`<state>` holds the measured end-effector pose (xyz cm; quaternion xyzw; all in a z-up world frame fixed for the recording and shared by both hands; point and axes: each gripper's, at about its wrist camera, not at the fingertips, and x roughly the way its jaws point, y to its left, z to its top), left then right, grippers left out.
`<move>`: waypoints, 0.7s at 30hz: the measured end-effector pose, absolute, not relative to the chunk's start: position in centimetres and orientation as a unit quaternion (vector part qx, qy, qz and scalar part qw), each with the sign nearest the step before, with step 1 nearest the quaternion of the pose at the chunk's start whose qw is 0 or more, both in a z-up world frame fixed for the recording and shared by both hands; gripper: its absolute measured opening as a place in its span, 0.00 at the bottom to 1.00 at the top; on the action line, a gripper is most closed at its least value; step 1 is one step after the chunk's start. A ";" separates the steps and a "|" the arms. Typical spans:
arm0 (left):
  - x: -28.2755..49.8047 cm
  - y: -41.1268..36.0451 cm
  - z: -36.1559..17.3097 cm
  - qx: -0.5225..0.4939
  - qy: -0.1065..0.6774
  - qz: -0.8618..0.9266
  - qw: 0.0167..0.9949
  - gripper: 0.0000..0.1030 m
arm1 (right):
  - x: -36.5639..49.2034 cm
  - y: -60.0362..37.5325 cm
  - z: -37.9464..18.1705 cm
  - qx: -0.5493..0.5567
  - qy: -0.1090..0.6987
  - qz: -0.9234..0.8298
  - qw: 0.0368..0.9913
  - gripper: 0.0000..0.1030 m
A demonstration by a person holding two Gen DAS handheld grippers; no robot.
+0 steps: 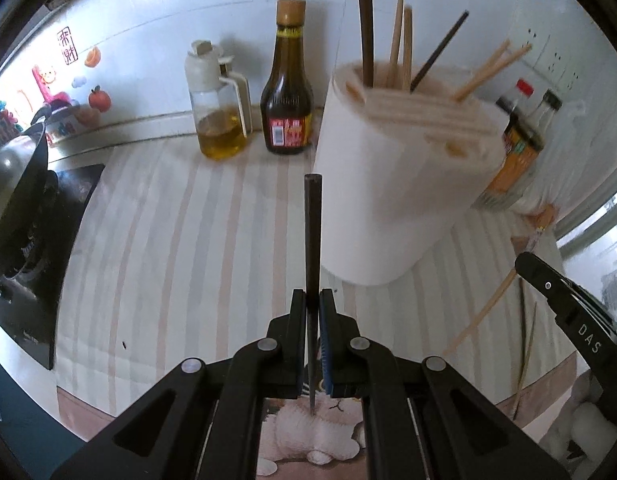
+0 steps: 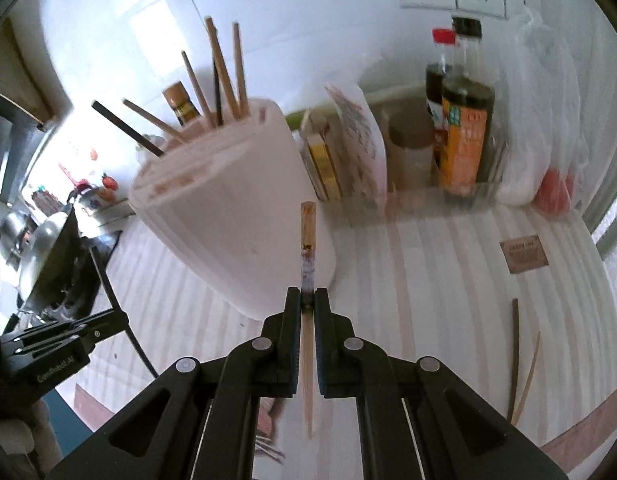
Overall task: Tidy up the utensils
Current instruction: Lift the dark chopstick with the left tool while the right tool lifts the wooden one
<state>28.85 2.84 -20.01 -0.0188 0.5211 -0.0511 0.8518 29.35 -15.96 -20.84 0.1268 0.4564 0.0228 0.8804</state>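
A white utensil holder [image 1: 400, 184] stands on the striped counter with several dark and light chopsticks in its top; it also shows in the right wrist view [image 2: 232, 216]. My left gripper [image 1: 313, 300] is shut on a dark chopstick [image 1: 312, 232] held upright, just left of the holder. My right gripper [image 2: 307, 298] is shut on a light wooden chopstick [image 2: 307, 232] with a patterned end, in front of the holder's base. Loose chopsticks [image 2: 516, 360] lie on the counter to the right, also in the left wrist view [image 1: 482, 312].
An oil cruet [image 1: 218, 104] and a dark sauce bottle [image 1: 287, 84] stand by the wall left of the holder. More bottles [image 2: 464, 120], boxes and a plastic bag [image 2: 544, 120] stand right of it. A wok on the stove [image 1: 20, 184] is at far left.
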 end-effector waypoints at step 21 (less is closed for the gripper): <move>29.9 2.7 -14.7 -0.025 0.461 -0.046 0.886 0.04 | 31.0 -20.2 -18.8 0.214 0.453 0.014 0.865 0.00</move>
